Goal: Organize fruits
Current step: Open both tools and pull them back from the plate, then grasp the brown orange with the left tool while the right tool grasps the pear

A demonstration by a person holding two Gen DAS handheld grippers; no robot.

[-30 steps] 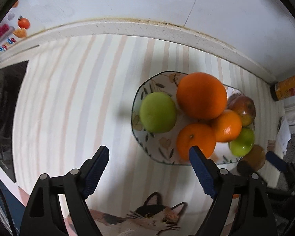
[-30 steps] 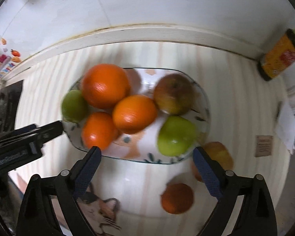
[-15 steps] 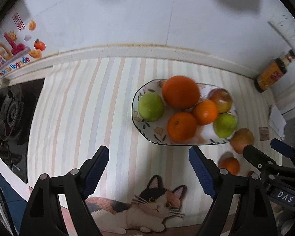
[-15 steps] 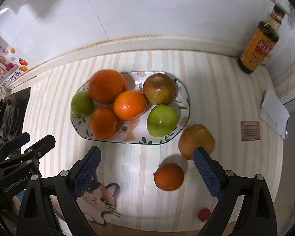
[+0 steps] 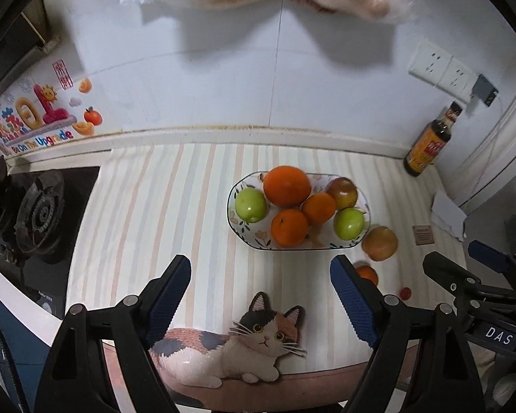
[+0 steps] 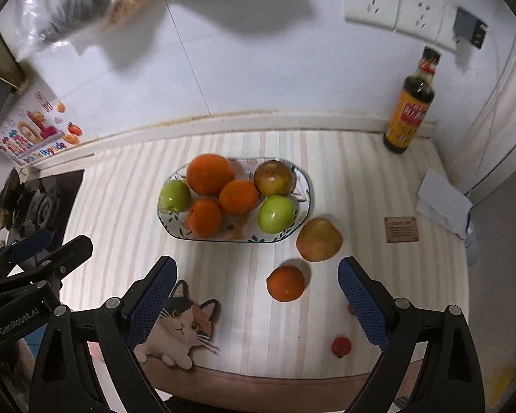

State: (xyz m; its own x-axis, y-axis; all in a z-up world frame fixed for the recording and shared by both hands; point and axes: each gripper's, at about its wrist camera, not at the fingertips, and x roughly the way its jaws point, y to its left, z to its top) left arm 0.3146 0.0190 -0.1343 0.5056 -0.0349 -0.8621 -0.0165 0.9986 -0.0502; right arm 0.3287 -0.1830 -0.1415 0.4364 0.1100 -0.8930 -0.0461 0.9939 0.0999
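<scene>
Left view: left tongs (image 5: 259, 284) wide open, empty. Small orange (image 5: 367, 274) half hidden behind one blue pad. Plate (image 5: 238, 224) on striped desk (image 5: 161, 206), long side across. Farther off than before.

Right view: right tongs (image 6: 256, 284) open, empty. Blurry bag (image 6: 96, 3) up top, cut off. Plate looks smaller now.

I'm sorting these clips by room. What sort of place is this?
Most likely a home kitchen counter: a gas stove sits at one end, a sauce bottle stands by the tiled wall, and a fruit plate rests on the striped mat.
</scene>
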